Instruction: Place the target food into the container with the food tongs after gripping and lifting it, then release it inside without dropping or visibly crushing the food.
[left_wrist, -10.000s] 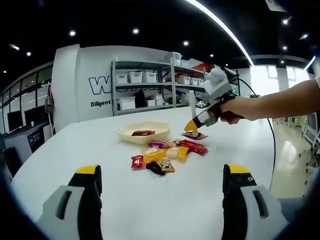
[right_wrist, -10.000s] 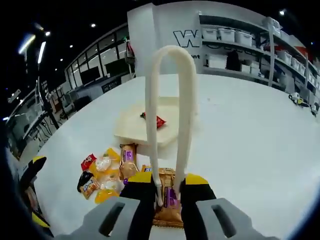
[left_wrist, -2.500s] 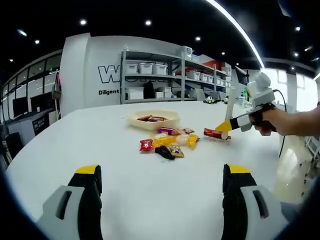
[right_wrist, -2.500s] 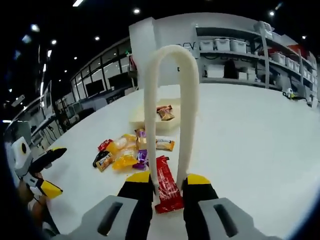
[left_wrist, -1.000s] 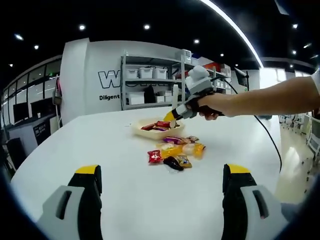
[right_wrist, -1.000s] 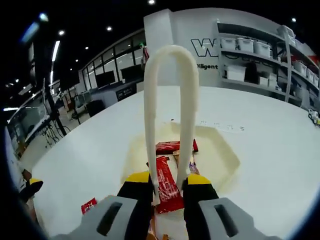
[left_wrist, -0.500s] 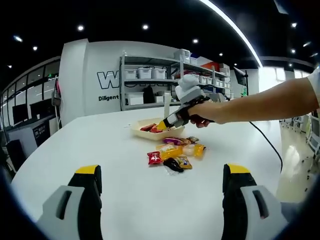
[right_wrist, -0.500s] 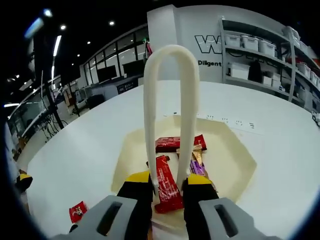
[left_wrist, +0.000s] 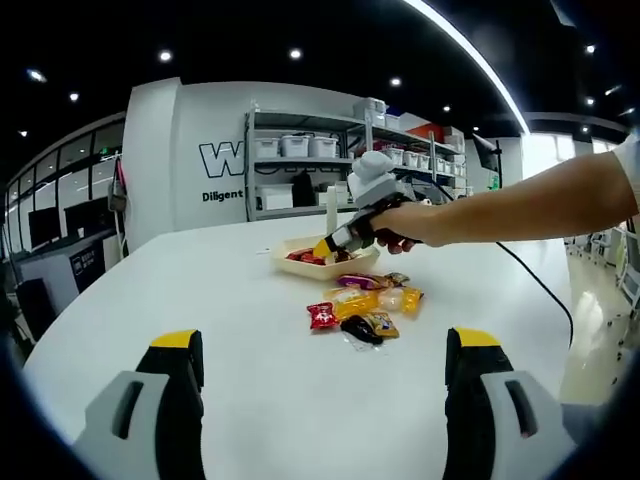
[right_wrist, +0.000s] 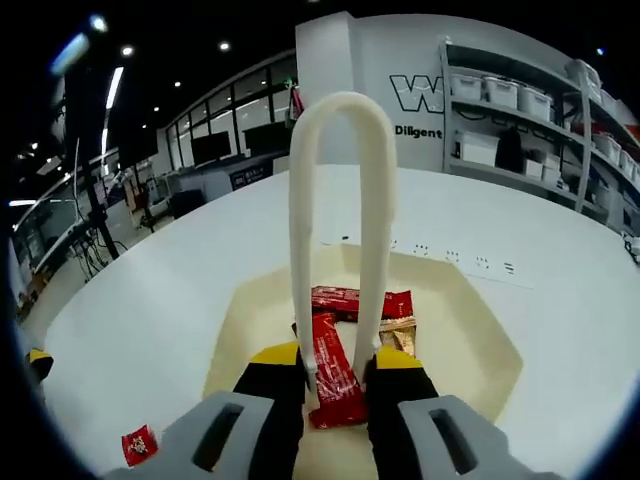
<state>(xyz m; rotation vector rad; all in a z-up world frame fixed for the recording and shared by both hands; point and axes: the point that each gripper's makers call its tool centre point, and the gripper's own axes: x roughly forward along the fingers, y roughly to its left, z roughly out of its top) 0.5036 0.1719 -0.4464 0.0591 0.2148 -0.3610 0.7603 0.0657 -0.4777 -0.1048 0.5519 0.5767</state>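
- Left gripper view: the white tabletop (left_wrist: 150, 290) lies bare on every side of the loose snack pile (left_wrist: 362, 305), wide open toward the near edge
- left gripper (left_wrist: 325, 352) hovers low over the tabletop, its fingers (left_wrist: 178, 352) spread wide, holding nothing
- right gripper (right_wrist: 335, 366) has its fingers (right_wrist: 276, 362) pressed onto the white food tongs (right_wrist: 340, 230), whose tips pinch a red snack bar (right_wrist: 333, 372)
- the bar hangs over the cream container (right_wrist: 462, 340), just above a red packet (right_wrist: 350, 300) and a tan wrapper (right_wrist: 400, 333) lying inside
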